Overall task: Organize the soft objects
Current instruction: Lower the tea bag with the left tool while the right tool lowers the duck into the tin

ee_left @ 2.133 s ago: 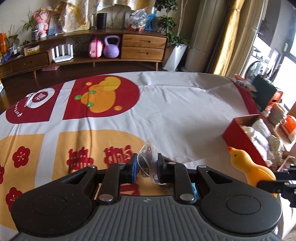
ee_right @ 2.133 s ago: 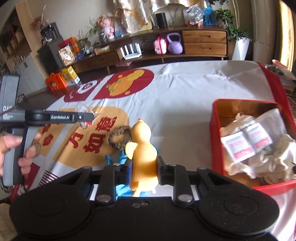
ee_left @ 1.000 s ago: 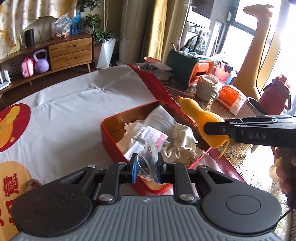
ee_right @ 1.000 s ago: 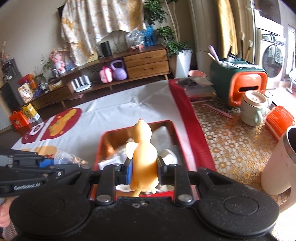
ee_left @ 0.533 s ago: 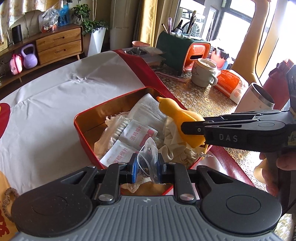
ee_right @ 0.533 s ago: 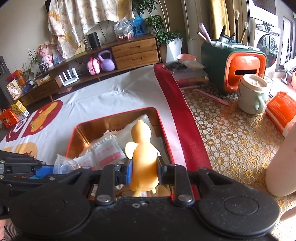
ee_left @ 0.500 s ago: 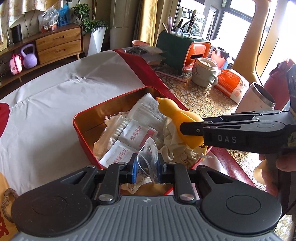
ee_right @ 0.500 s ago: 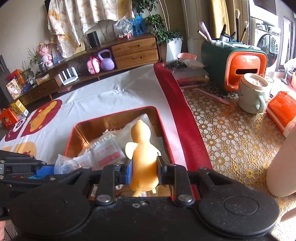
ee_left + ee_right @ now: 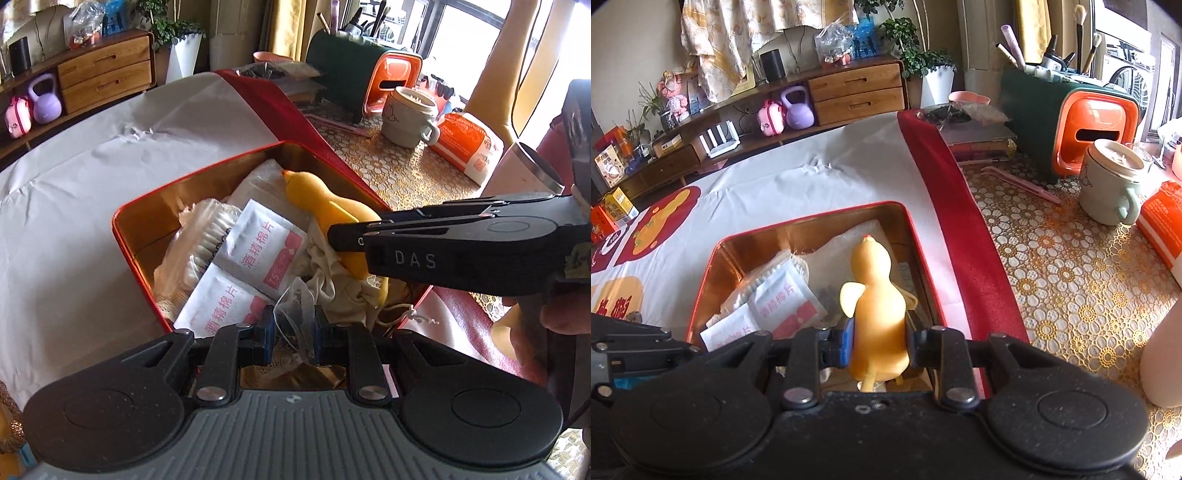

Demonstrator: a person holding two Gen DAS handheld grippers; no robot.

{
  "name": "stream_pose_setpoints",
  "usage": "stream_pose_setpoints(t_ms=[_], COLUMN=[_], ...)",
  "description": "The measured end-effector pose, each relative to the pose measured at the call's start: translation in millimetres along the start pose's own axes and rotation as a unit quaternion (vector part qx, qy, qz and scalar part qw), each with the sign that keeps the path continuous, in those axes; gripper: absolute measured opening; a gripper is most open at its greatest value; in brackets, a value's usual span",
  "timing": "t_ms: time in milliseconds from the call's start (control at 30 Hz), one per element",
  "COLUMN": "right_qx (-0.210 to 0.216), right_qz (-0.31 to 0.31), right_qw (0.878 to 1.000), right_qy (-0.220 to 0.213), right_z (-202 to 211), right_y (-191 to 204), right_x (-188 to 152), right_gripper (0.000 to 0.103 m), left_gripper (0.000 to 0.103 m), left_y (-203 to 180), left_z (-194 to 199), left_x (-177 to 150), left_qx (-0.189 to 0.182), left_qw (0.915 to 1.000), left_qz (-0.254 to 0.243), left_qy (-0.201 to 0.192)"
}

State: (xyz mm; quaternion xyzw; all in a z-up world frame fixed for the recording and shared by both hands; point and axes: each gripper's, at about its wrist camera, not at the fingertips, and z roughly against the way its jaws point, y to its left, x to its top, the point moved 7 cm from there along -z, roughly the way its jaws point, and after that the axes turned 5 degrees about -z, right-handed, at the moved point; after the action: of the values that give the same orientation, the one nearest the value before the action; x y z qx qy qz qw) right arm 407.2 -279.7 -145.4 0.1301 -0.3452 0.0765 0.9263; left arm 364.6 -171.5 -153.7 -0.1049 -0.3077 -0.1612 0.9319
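White cloth covers your table, and the red tin (image 9: 923, 258) sits on it, full of soft things. Your right gripper (image 9: 879, 343) is letting go, its jaws opening around the yellow duck (image 9: 877, 295) over the tin. Your left gripper (image 9: 293, 332) pinches a clear bag (image 9: 295, 310). Drop that in next.

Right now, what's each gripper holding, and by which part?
The left gripper pinches a small clear mesh pouch by its lower end. The right gripper has the yellow rubber duck by its lower body, jaws opening, over the red tin.
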Motion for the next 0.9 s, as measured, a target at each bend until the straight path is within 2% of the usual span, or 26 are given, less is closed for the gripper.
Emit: stream_pose_setpoints(t_ms=[233, 300, 367, 900], right_qx=[-0.002, 0.002, 0.001, 0.006], right_qz=[0.002, 0.005, 0.007, 0.010], right_qw=[1.000, 1.000, 1.000, 1.000], right_qy=[0.003, 0.004, 0.001, -0.012], right_z=[8.0, 11.6, 17.2, 61.9], right_y=[-1.5, -1.0, 0.0, 9.4], right_x=[-3.3, -4.8, -5.8, -12.6], right_gripper=[0.034, 0.042, 0.043, 0.048], left_gripper=[0.020, 0.020, 0.022, 0.023], left_y=[-1.4, -2.8, -3.7, -1.6], left_z=[-10.3, -9.5, -7.0, 25.9], left_x=[-6.8, -7.6, -8.4, -14.3], left_qx=[-0.006, -0.009, -0.014, -0.018], left_qw=[0.9998, 0.9998, 0.9997, 0.9996], left_qz=[0.001, 0.000, 0.001, 0.020], left_qy=[0.018, 0.020, 0.019, 0.004])
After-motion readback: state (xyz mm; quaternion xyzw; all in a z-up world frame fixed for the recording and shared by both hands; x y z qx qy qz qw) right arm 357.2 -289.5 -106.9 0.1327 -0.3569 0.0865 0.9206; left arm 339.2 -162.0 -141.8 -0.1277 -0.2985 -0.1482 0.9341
